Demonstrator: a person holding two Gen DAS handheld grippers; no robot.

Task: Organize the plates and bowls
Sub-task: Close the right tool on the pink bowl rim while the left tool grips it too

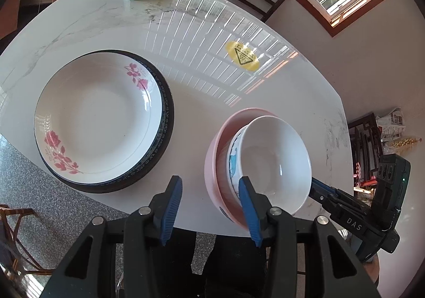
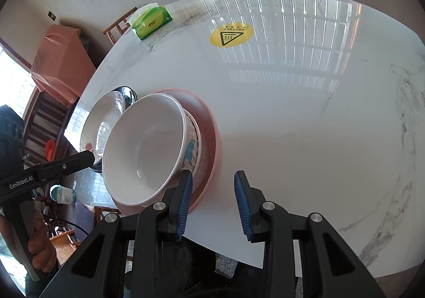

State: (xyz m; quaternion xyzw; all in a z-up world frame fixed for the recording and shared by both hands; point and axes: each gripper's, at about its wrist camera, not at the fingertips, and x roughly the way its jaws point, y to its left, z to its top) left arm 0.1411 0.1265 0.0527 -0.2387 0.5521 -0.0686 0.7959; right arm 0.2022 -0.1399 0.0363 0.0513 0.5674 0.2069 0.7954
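**At the worktop's near edge: bowls nested, plates stacked**

Low in the frame, the white bowl point(image 1: 268, 162) sits tilted inside the pink bowl point(image 1: 212, 165). Left of them, the rose-patterned plate point(image 1: 98, 122) rests on a dark-rimmed plate point(image 1: 168, 112). Left tongs point(image 1: 209, 207) and right tongs point(image 2: 213, 202) are both released, holding nothing. Sorting looks nearly finished; perhaps only straightening the white bowl remains.

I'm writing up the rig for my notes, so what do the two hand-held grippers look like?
Both match: the left hand-held gripper and right hand-held gripper have black angular plastic linkages with silver rivets and ribbed blue finger pads. Seen from the other camera, the left reads "GenRobot.AI", the right "DAS", in white lettering.
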